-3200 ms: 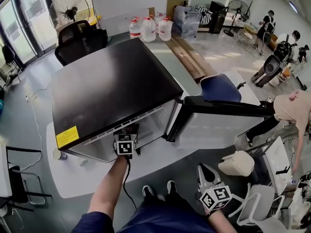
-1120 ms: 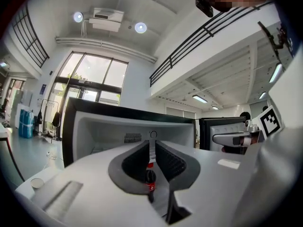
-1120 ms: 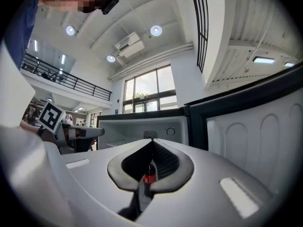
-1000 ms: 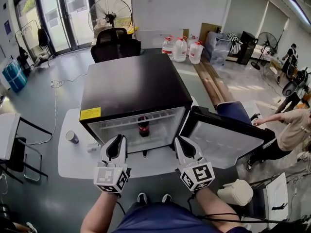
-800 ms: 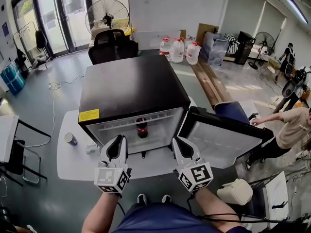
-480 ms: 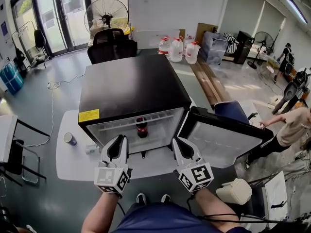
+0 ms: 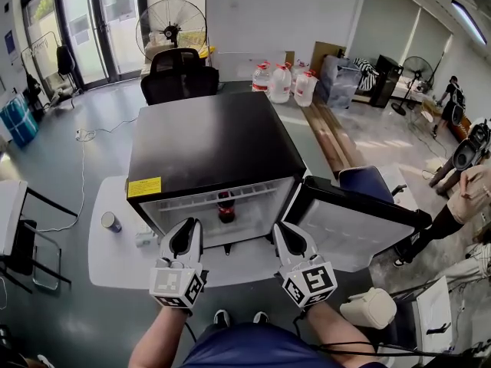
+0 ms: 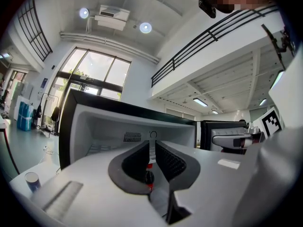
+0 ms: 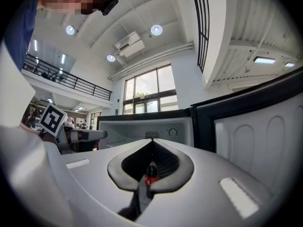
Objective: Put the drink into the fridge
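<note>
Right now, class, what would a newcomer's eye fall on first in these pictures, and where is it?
A black fridge fills the middle of the head view, its door standing open to the right. A lone cola bottle stands upright inside. In front, the left hand-held gripper and the right hand-held gripper point toward it, both shut and empty.

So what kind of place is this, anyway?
Probably an open-plan office or lab workspace: an office chair, a standing fan and big water jugs beyond a mini fridge.
</note>
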A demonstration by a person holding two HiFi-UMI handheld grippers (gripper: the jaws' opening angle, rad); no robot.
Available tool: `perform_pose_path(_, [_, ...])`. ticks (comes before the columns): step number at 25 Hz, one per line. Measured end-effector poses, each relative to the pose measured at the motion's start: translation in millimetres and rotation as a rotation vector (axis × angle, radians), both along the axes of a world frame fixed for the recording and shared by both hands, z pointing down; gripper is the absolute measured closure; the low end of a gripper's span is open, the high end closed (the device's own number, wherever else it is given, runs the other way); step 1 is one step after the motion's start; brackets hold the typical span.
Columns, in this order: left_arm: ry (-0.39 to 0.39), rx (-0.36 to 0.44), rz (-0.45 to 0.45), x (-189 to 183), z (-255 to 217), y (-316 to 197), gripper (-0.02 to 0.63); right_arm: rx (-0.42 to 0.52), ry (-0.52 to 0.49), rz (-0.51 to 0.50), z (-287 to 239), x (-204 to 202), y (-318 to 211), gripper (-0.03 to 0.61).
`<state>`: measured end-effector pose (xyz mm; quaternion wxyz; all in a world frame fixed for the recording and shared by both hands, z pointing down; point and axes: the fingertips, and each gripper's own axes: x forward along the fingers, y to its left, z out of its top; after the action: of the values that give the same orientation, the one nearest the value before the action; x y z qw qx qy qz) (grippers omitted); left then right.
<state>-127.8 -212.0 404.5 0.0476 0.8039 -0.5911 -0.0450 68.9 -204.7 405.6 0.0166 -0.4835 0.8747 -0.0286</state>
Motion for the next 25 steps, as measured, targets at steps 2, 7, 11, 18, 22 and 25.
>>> perform_pose_path(2, [-0.001,0.003,0.000,-0.5,-1.5,-0.4,0.571,0.001,-0.005,-0.002,-1.1,-0.6,-0.7,0.575])
perform_pose_path(7, [-0.007,0.007,0.003,-0.4,-1.9,-1.1,0.571,-0.003,-0.013,-0.007,-1.0,-2.3,-1.5,0.575])
perform_pose_path(11, [-0.008,0.003,0.012,0.0,1.9,-2.3,0.572,-0.006,-0.002,-0.010,0.9,-5.2,-2.3,0.575])
perform_pose_path(18, [-0.010,-0.005,0.015,-2.0,7.0,-2.3,0.572,-0.007,-0.010,-0.018,3.4,-9.5,-1.6,0.575])
perform_pose_path(22, [-0.003,-0.009,0.013,-3.7,9.3,-0.5,0.571,-0.010,-0.013,-0.017,5.3,-11.2,-0.2,0.575])
perform_pose_path(25, [-0.001,-0.012,0.015,-3.0,10.2,0.7,0.572,-0.013,-0.010,-0.017,4.7,-11.2,1.3,0.575])
